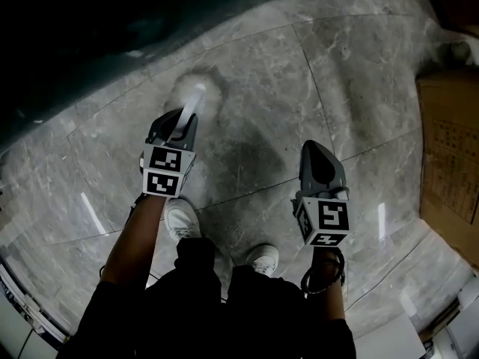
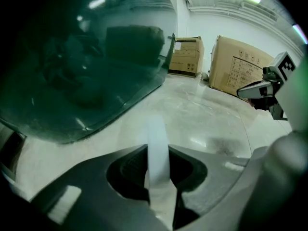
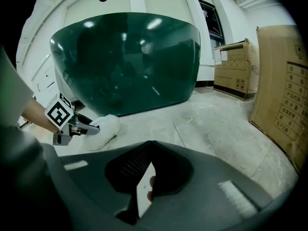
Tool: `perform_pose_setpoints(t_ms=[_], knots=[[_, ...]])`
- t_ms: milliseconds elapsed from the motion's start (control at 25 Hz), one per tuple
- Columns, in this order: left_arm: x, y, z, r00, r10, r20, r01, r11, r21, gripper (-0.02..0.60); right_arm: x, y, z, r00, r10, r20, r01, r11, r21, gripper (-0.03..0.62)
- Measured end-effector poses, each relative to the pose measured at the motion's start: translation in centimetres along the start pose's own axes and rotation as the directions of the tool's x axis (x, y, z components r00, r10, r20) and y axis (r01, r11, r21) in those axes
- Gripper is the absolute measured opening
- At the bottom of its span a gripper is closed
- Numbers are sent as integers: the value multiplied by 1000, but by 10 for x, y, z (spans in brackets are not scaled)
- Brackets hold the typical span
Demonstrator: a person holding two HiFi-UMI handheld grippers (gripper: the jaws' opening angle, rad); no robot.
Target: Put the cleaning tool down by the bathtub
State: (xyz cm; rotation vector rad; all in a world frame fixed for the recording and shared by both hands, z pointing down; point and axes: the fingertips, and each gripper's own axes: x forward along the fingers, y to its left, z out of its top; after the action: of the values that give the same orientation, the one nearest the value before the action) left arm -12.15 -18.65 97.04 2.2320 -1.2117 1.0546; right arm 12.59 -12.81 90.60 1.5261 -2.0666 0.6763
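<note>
Clamping left gripper (image 1: 188, 117) on stiff handle (image 2: 158, 148) of cleaning tool (image 1: 196, 88) — likely light, soft-headed — right gripper (image 1: 316, 149) closed, empty.

The tub (image 3: 125, 61) has a deep green, glassy shell that throws back the ceiling lights. The floor (image 1: 299, 88) is grey veined stone tile, polished enough to carry bright streaks, though duller and smudged in patches. The duster (image 1: 196, 88) has a soft, fluffy white head and a smooth white handle, plastic by the look of it. The left tool (image 1: 183, 122) and the right tool (image 1: 318, 152) are matt dark grey plastic, finely ribbed on their inner faces. The boxes (image 3: 281, 90) are plain brown cardboard, matt. The trousers (image 1: 224, 305) are black cloth.
</note>
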Motion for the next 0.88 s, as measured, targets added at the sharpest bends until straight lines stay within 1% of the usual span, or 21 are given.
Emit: perform_pose_setpoints(t_ms=[280,560,720,880], knots=[[9,4,2,1000,2,22,-3,1000,31,75,6,-2,-5,1000,-6,6,6,1000,-8,23],[10,6,3,1000,12,29,-13,1000,27,77,6,-5,-4,1000,-5,14,5,1000,-9,23],[10,4,4,999,6,32,-7,999,35,80,4,-8,0,999,-11,32,11,1000,0,23],[9,2,4,999,-5,37,3,999,42,86,5,-7,1,999,2,34,-2,1000,-4,23]])
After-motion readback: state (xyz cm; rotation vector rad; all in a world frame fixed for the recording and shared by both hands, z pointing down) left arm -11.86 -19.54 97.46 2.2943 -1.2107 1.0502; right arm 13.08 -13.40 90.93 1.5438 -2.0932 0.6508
